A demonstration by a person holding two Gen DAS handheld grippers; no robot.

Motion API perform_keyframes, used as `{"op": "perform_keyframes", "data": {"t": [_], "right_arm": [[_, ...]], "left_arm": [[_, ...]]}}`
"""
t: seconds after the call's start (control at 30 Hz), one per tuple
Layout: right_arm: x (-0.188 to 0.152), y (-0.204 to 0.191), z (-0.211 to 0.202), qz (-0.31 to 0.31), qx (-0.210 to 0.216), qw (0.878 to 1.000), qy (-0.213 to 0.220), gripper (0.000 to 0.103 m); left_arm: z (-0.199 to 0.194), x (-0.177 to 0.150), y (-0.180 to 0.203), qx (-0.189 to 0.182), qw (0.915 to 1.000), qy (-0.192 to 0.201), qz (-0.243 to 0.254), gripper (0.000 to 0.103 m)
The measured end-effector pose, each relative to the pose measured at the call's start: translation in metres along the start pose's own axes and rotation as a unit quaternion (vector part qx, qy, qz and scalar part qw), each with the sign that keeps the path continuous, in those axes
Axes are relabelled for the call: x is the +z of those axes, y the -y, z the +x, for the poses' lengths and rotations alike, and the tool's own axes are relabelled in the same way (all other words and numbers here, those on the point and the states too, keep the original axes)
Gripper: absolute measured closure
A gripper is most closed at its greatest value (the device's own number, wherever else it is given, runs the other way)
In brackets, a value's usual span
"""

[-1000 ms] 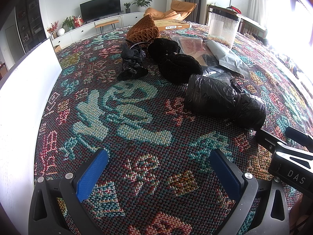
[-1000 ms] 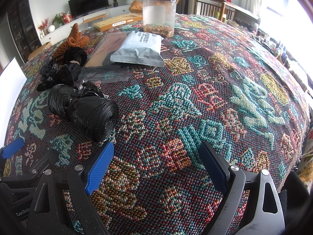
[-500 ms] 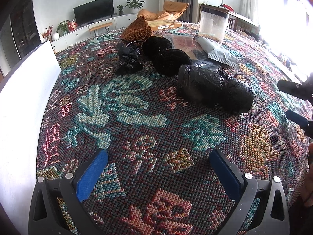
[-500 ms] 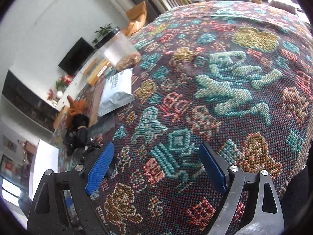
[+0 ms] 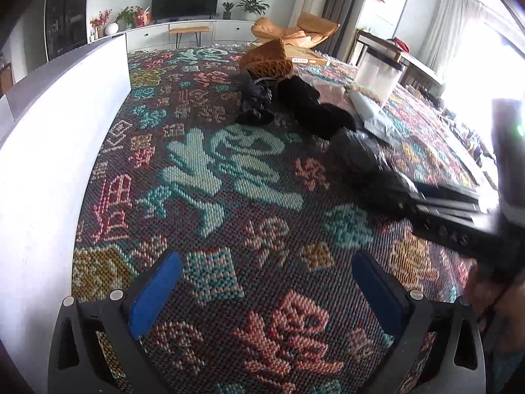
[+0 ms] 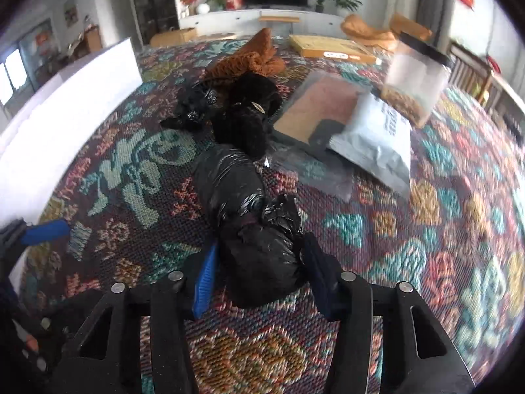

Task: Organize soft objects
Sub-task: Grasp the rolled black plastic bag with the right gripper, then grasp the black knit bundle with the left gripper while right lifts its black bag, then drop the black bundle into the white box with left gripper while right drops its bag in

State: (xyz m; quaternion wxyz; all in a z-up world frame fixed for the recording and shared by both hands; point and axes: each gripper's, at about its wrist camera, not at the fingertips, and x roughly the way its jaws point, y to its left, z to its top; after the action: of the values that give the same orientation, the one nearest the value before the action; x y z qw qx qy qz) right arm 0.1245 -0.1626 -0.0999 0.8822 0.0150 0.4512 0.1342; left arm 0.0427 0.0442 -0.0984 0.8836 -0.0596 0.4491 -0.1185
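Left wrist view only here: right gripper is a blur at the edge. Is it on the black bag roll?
Observer: Yes. In the right wrist view the right gripper has the near end of the black bag roll between its fingers, and the jaws are closing on it.
Operator: Pads touching yet?
Observer: Both pads sit right against the plastic; the blue pad presses on the roll's left side.
Operator: What's just behind the roll?
Observer: A black fuzzy bundle touches its far end, with an orange knit piece behind that.
Operator: Left gripper?
Observer: Your view has it: the left gripper is open over bare tablecloth.
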Motion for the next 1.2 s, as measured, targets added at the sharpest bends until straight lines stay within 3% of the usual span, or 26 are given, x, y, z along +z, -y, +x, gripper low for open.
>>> {"op": "perform_keyframes", "data": {"t": [0.03, 0.07, 0.1, 0.2, 0.27, 0.33, 0.4, 0.47, 0.53, 0.6, 0.7, 0.73, 0.77, 0.83, 0.87, 0.9, 0.93, 1.0, 1.07, 1.1, 1.13, 1.17, 1.2], "right_arm": [[-0.009, 0.011, -0.01, 0.04, -0.002, 0.999, 0.014, 0.057], [-0.009, 0.011, -0.01, 0.04, -0.002, 0.999, 0.014, 0.057], [-0.021, 0.031, -0.029, 0.108, -0.001, 0.993, 0.045, 0.057], [-0.028, 0.059, -0.057, 0.174, 0.019, 0.979, 0.101, 0.059], [-0.031, 0.066, -0.063, 0.19, 0.017, 0.975, 0.115, 0.059], [-0.034, 0.095, -0.073, 0.24, 0.016, 0.961, 0.136, 0.059], [-0.029, 0.113, -0.075, 0.241, 0.005, 0.961, 0.135, 0.059], [-0.017, 0.128, -0.064, 0.213, 0.01, 0.973, 0.092, 0.056], [-0.013, 0.14, -0.048, 0.172, 0.0, 0.985, -0.001, 0.047], [-0.013, 0.146, -0.044, 0.138, 0.025, 0.989, -0.049, 0.034], [-0.005, 0.132, -0.049, 0.072, -0.007, 0.995, -0.066, 0.03], [0.0, 0.122, -0.05, 0.046, -0.009, 0.997, -0.064, 0.024], [0.005, 0.11, -0.047, 0.018, -0.009, 0.998, -0.062, 0.022], [0.005, 0.087, -0.036, -0.052, -0.003, 0.996, -0.067, 0.022], [0.005, 0.087, -0.036, -0.052, -0.003, 0.996, -0.067, 0.025], [-0.001, 0.067, -0.02, -0.129, -0.015, 0.988, -0.081, 0.029], [-0.003, 0.066, -0.017, -0.144, -0.038, 0.985, -0.087, 0.055], [0.004, 0.093, -0.024, -0.077, -0.012, 0.993, -0.087, 0.059], [0.016, 0.136, -0.033, 0.014, -0.016, 0.998, -0.067, 0.063], [0.023, 0.16, -0.037, 0.061, -0.017, 0.996, -0.056, 0.063], [0.023, 0.16, -0.037, 0.061, -0.017, 0.996, -0.056, 0.063], [0.029, 0.183, -0.039, 0.108, -0.016, 0.993, -0.044, 0.063], [0.042, 0.225, -0.041, 0.19, -0.003, 0.982, -0.013, 0.063]], "left_arm": [[-0.001, 0.01, 0.002, -0.012, 0.9999, 0.009, -0.008, 0.0], [0.001, 0.021, 0.005, -0.025, 0.9995, 0.015, -0.013, 0.0], [0.004, 0.035, 0.011, -0.036, 0.9991, 0.018, -0.013, 0.0], [0.03, 0.077, 0.039, -0.048, 0.9987, 0.006, 0.013, 0.0], [0.057, 0.101, 0.051, -0.029, 0.9993, -0.01, 0.021, 0.0], [0.082, 0.118, 0.054, -0.004, 0.9996, -0.023, 0.013, 0.001], [0.101, 0.127, 0.054, 0.002, 0.9995, -0.031, 0.007, 0.001], [0.111, 0.131, 0.057, 0.013, 0.9992, -0.031, 0.02, 0.001], [0.116, 0.134, 0.061, 0.002, 0.9987, -0.037, 0.035, 0.009], [0.122, 0.133, 0.063, -0.008, 0.9971, -0.056, 0.051, 0.033], [0.121, 0.129, 0.061, -0.015, 0.9961, -0.058, 0.065, 0.038], [0.12, 0.128, 0.06, -0.018, 0.996, -0.056, 0.066, 0.04], [0.12, 0.128, 0.059, -0.017, 0.996, -0.056, 0.068, 0.048], [0.12, 0.13, 0.054, -0.02, 0.9961, -0.058, 0.064, 0.056], [0.12, 0.131, 0.051, -0.023, 0.9962, -0.058, 0.06, 0.062], [0.118, 0.131, 0.047, -0.028, 0.9963, -0.059, 0.057, 0.068], [0.116, 0.132, 0.044, -0.034, 0.9962, -0.059, 0.054, 0.07], [0.107, 0.13, 0.038, -0.041, 0.9964, -0.053, 0.051, 0.073], [0.093, 0.124, 0.033, -0.052, 0.9969, -0.041, 0.043, 0.073], [0.085, 0.119, 0.032, -0.058, 0.9969, -0.036, 0.039, 0.073], [0.078, 0.113, 0.032, -0.063, 0.9969, -0.03, 0.037, 0.073], [0.071, 0.106, 0.032, -0.067, 0.9967, -0.025, 0.037, 0.073], [0.064, 0.1, 0.033, -0.07, 0.9965, -0.021, 0.038, 0.073]]}}
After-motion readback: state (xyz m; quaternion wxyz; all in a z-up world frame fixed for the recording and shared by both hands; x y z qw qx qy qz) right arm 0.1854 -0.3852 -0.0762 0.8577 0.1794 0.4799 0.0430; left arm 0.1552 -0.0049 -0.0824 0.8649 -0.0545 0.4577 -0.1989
